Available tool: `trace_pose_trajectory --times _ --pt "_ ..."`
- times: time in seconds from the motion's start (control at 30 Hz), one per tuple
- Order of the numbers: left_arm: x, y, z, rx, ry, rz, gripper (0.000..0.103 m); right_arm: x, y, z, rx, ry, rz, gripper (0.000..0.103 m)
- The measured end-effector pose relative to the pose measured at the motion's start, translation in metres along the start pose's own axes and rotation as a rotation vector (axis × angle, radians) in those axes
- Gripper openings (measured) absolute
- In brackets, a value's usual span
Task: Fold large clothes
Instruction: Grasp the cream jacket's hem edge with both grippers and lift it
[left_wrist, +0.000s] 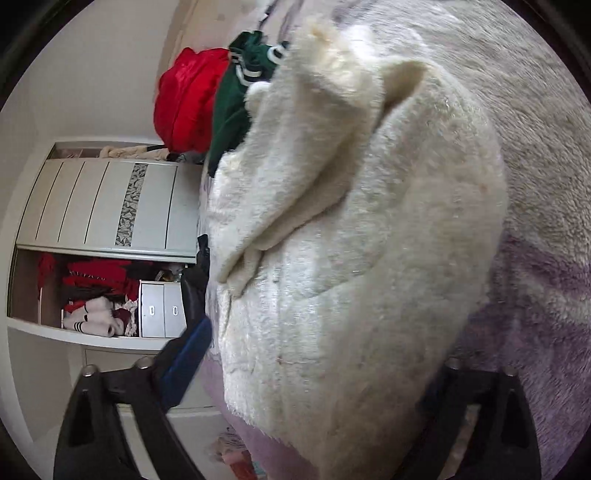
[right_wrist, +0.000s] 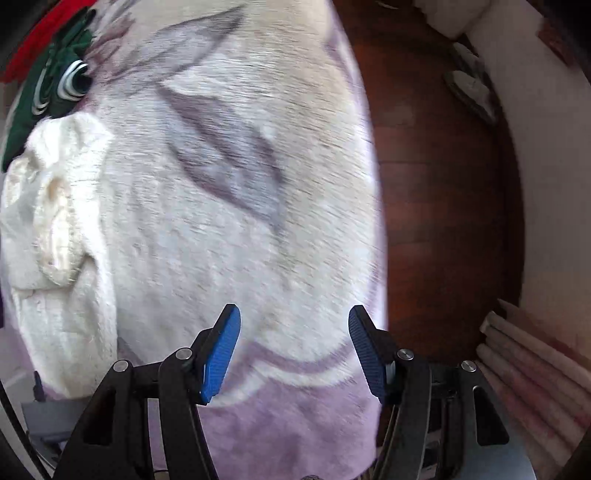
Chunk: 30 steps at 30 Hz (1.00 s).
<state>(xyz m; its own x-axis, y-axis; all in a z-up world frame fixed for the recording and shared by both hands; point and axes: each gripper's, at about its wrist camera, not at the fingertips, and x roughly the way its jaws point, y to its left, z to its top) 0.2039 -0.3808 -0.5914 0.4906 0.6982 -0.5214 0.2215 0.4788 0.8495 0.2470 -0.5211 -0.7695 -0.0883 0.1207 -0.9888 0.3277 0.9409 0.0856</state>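
**Inspector:** Tongs first. Right gripper (right_wrist: 294, 354): blue ribbed pads spread well apart, nothing between them, poised above the pale plush bedspread with purple leaf print (right_wrist: 236, 177). Left gripper (left_wrist: 295, 398): one blue pad shows at the left of its view; the other finger is a black frame at the right with its pad hidden behind fabric. The fingers stand wide, with cloth bulging between them. Whether they pinch it, I cannot tell.

**Clerk:** And the garment?

**Inspector:** Cream-white fluffy fleece garment (left_wrist: 351, 229), lying on the bedspread, partly doubled over, with a thick flap (left_wrist: 314, 155) lapped across its upper part. In the left view it fills the frame and runs away from the fingers, long axis roughly in line with them, toward a crumpled red garment (left_wrist: 184, 99) and a dark green garment with white stripes (left_wrist: 236, 96) at its far end.

**Clerk:** Which hand is nearer?

**Inspector:** Left, plainly; it is at the near edge. From the right gripper the fleece lies off to the left and ahead, apart from the pads, with bare bedspread between.

**Clerk:** Judgement on the next move?

**Inspector:** Likely the right hand must travel left to take an edge. Risk: thick pile slipping from a shallow pinch. Noted beyond: open wardrobe with grey sliding door (left_wrist: 107, 203), brown wooden floor (right_wrist: 436, 184)
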Motion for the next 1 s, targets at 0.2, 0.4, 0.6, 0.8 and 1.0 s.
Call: trace_pose_trajectory --times 0.2,0.4,0.6,0.8,1.0 --pt "0.003 0.033 -0.014 -0.015 -0.038 -0.022 0.029 0.013 0.066 0.035 -0.098 0.015 0.466 0.091" --pt "0.016 0.046 -0.009 -0.007 -0.047 0.0 0.028 0.056 0.134 0.069 -0.079 0.13 0.76 0.101" --pt "0.035 0.053 -0.004 -0.023 -0.015 -0.014 0.028 0.092 0.175 0.085 -0.037 0.242 0.76 0.101" --pt "0.043 0.057 -0.004 -0.03 -0.011 -0.045 0.028 0.114 0.18 0.091 0.069 0.248 0.777 0.068" --pt "0.05 0.081 -0.007 -0.079 0.011 -0.098 0.028 0.079 0.208 0.088 0.051 0.18 0.744 0.027"
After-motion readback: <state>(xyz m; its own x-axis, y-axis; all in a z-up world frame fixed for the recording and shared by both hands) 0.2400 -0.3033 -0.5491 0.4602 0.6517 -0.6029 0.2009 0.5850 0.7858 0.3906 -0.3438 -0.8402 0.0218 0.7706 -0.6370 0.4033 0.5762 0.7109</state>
